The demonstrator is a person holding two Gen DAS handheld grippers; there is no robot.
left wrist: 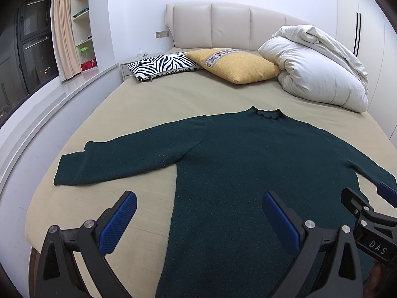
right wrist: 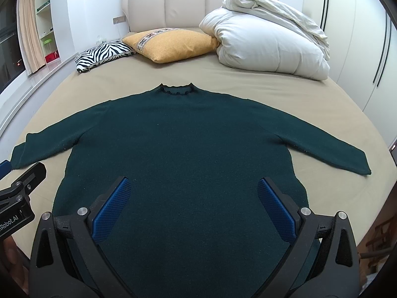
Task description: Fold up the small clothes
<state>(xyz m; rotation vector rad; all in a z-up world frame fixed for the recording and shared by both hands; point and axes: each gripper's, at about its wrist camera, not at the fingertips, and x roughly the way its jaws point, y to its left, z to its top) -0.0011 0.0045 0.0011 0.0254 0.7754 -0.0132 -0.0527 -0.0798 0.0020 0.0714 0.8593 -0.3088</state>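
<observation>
Item: one dark green knit sweater (right wrist: 178, 144), lying flat and face up on the bed (right wrist: 248, 84), collar (right wrist: 176, 90) pointing toward the headboard (right wrist: 163, 5), hem toward you. Condition: fully spread, both sleeves out to the sides, the left sleeve (left wrist: 116, 160) and the right sleeve (right wrist: 330, 146) each lying straight on the tan sheet; no fold is visible anywhere in the body or the arms. Progress, as judged from this layout: the spreading looks complete, and every fold is still yours to make, sleeves inward first by the usual order, then the body. Your left gripper (left wrist: 198, 219) hovers near the sweater's hem on its left side, jaws spread wide and holding nothing, one blue pad over bare sheet, the other over the knit. Your right gripper (right wrist: 193, 209) hovers over the lower middle of the sweater, jaws likewise spread and empty. Neither appears to touch the fabric, though contact cannot be ruled out from these angles. Other stock beyond the sweater's collar: a zebra-print pillow (right wrist: 104, 53), a yellow cushion (right wrist: 171, 44) beside it, and a rolled white duvet (right wrist: 268, 39) to the right.
</observation>
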